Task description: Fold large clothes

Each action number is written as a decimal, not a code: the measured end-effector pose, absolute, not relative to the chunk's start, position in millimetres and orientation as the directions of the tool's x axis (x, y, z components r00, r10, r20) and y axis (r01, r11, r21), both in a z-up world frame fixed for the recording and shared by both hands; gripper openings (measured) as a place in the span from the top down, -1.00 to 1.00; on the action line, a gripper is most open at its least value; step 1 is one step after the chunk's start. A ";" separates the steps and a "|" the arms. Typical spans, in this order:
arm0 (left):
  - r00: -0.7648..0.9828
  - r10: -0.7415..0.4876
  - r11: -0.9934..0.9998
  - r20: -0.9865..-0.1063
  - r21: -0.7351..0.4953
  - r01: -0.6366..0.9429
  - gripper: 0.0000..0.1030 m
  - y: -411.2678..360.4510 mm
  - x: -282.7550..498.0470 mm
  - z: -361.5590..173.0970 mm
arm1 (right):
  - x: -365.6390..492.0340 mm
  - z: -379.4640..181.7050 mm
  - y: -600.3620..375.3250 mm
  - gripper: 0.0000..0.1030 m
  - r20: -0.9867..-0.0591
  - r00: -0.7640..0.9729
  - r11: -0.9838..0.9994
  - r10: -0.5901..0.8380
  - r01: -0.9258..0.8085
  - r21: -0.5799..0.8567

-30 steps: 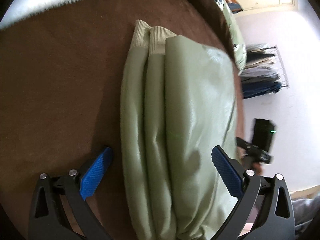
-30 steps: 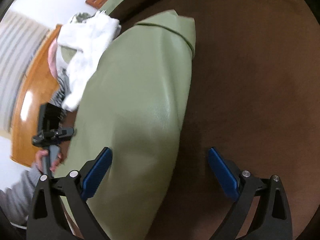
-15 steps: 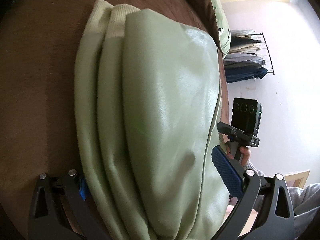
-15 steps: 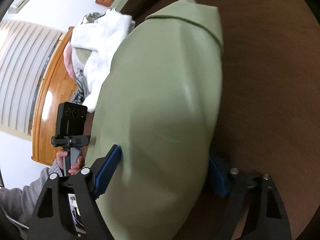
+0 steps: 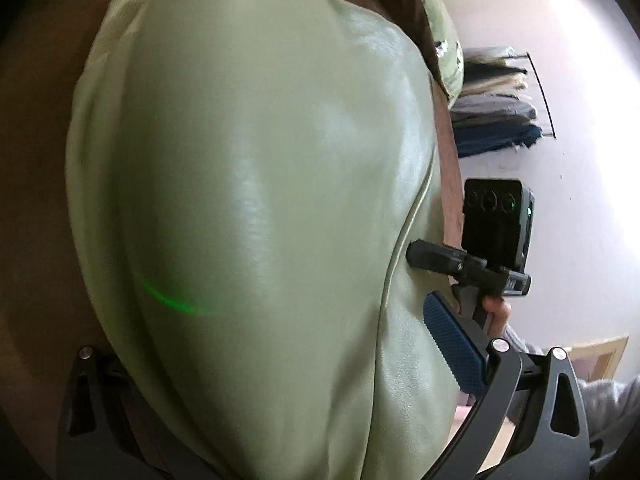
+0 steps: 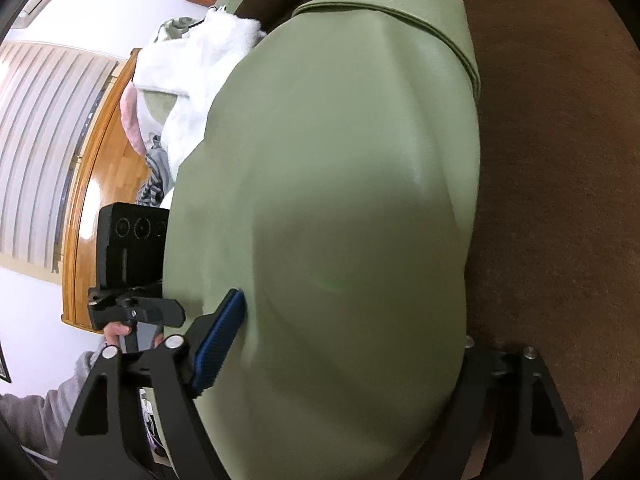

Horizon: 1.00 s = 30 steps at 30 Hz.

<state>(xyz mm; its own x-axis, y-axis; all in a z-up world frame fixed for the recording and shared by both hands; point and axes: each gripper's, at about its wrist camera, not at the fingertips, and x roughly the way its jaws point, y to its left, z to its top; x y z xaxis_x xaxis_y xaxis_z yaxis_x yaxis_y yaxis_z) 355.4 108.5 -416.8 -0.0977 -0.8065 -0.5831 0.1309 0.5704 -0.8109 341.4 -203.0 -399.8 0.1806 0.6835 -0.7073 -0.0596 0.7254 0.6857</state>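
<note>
A folded pale green leather jacket (image 5: 260,200) fills the left wrist view and lies on a brown blanket (image 5: 36,208). Its ribbed cuffs (image 5: 116,20) show at the far end. My left gripper (image 5: 280,360) straddles the near end of the jacket, jaws wide, one blue pad (image 5: 452,348) on the right, the other hidden under the fabric. In the right wrist view the jacket (image 6: 340,200) bulges between the fingers of my right gripper (image 6: 344,340). Its left blue pad (image 6: 220,336) presses the fabric; the right finger is under the jacket's edge.
A white fluffy garment (image 6: 192,60) and other clothes lie beyond the jacket by a wooden headboard (image 6: 92,208). A rack of hanging clothes (image 5: 496,108) stands by the wall. Each view shows the other hand-held gripper: (image 5: 492,240), (image 6: 128,264).
Both grippers have pushed forward onto the jacket's ends, one finger of each slipping under the fabric. The right jaws have narrowed on it. The jacket now bulges up and fills both views.
</note>
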 end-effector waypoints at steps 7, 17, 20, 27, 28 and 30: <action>-0.071 -0.758 0.640 -0.648 -0.761 0.111 -0.28 110.0 350.2 -416.6 | 338.3 -393.6 -198.8 -0.21 -0.750 0.177 0.769 0.638 -0.094 0.632; -0.014 -0.711 0.698 -0.703 -0.707 0.115 0.05 106.9 342.3 -415.0 | 338.9 -386.5 -186.8 -0.03 -0.814 0.203 0.838 0.545 -0.104 0.536; 0.002 -0.705 0.704 -0.709 -0.700 0.120 0.14 104.9 340.1 -411.2 | 338.2 -383.5 -182.4 -0.02 -0.832 0.214 0.858 0.513 -0.103 0.503; 0.038 -0.675 0.735 -0.737 -0.668 0.112 0.25 102.0 338.9 -410.0 | 343.0 -382.8 -171.3 -0.01 -0.866 0.224 0.894 0.447 -0.096 0.437; 0.038 -0.666 0.744 -0.745 -0.659 0.113 0.26 100.2 339.8 -410.5 | 343.9 -383.7 -170.2 -0.01 -0.871 0.223 0.899 0.438 -0.095 0.428; 0.038 -0.653 0.754 -0.756 -0.646 0.116 0.26 99.4 343.9 -410.4 | 345.8 -387.0 -168.6 -0.01 -0.874 0.222 0.902 0.431 -0.086 0.423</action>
<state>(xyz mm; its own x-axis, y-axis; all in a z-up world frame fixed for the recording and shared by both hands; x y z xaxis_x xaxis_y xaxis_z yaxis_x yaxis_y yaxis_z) 343.9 99.4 -410.4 0.0377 -0.6533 -0.7561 0.1160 0.7544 -0.6461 345.8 -168.6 -387.0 0.2223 0.4311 -0.8745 -0.0857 0.9021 0.4229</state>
